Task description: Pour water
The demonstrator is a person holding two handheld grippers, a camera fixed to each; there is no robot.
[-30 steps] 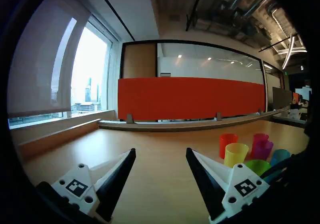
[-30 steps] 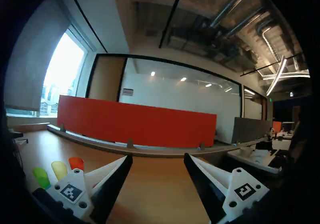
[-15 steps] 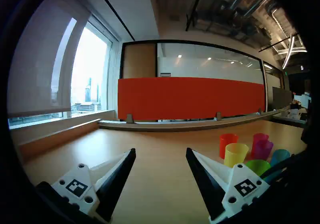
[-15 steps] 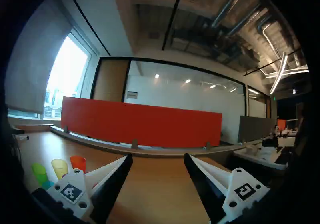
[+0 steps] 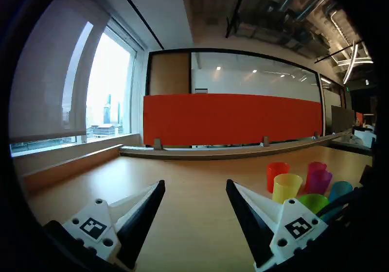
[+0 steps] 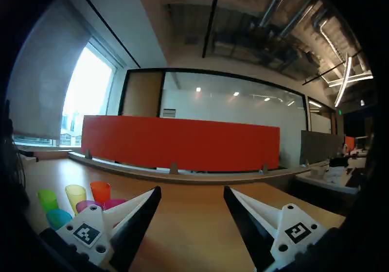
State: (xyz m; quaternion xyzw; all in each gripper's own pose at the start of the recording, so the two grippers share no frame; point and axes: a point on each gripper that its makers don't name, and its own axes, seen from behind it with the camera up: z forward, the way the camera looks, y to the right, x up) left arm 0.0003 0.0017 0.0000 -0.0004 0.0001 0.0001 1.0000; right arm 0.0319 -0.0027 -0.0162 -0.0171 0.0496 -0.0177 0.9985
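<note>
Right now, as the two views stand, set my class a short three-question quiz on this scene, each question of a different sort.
1. True or false: the left tool is shut on the yellow cup.
2. How many cups stand on the desk in all?
3. Which cup stands just behind the yellow one, nearer the red divider? A orange cup; B teal; C green.
Key: 1 false, it is open and holds nothing; 2 six; 3 A.

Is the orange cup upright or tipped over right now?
Upright: the orange cup stands rim-up on the table beside the yellow cup. Whether it holds water, cannot tell.
</note>
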